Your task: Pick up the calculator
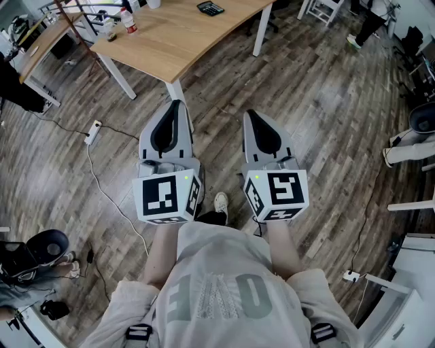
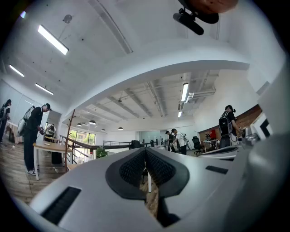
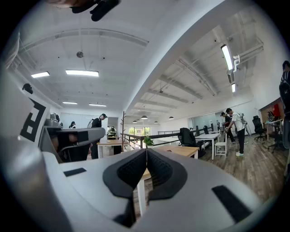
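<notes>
Left gripper (image 1: 176,104): jaws pressed together, nothing between them. Right gripper (image 1: 250,114), at its 3 o'clock, is closed the same way and empty. Both hang side by side over the floor (image 1: 319,95), short of the table (image 1: 170,41) at 12 o'clock. The calculator (image 1: 211,8) lies on the table's far part, about 12 o'clock from the grippers, well apart from both. A bottle (image 1: 128,20) stands toward 10 o'clock.

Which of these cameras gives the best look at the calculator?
The head view: looking down, it shows the calculator lying dark on the wooden table, near the picture's top edge. Both gripper views look level across the room, and the calculator cannot be made out in either.
</notes>
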Demonstrator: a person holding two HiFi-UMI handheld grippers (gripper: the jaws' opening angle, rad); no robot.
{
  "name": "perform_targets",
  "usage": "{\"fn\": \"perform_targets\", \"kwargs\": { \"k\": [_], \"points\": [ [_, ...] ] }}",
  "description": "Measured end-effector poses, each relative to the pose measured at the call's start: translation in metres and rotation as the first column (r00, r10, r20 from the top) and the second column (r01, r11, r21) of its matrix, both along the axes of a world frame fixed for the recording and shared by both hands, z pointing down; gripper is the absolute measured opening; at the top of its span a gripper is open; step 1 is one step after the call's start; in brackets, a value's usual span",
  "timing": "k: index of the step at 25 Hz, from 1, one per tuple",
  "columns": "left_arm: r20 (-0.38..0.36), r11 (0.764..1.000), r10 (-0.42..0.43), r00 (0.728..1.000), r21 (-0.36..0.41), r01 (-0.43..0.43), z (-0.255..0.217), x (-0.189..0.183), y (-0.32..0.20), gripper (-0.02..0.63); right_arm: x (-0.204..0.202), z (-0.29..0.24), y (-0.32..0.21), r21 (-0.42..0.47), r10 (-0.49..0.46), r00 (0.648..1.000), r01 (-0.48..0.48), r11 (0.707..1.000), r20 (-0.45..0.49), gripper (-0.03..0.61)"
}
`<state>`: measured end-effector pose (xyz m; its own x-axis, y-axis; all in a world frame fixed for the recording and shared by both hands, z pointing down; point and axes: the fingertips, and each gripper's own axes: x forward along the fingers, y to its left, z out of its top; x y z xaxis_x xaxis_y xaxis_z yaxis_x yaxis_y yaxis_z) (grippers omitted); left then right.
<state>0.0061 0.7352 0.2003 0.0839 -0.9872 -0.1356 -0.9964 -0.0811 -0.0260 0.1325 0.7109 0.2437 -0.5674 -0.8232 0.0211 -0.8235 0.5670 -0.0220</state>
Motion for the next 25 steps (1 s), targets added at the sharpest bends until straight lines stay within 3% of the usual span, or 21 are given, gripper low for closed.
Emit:
{"fn": "perform_targets", "kwargs": {
  "k": [13, 25],
  "points": [
    [-0.019, 0.999, -0.034, 0.999, -0.023, 0.033, 0.01, -0.034, -0.048, 0.009, -0.01, 0.001, -0.047, -0.026, -0.013, 0.997, 0.015, 1.0, 0.075, 0.021],
    [-0.071, 0.993, -0.112, 0.991, -0.056, 0.108, 0.036, -0.072, -0.109, 0.009, -0.024, 0.019, -0.13, -0.084, -0.068, 0.998, 0.069, 0.994, 0.008, 0.021]
  ]
}}
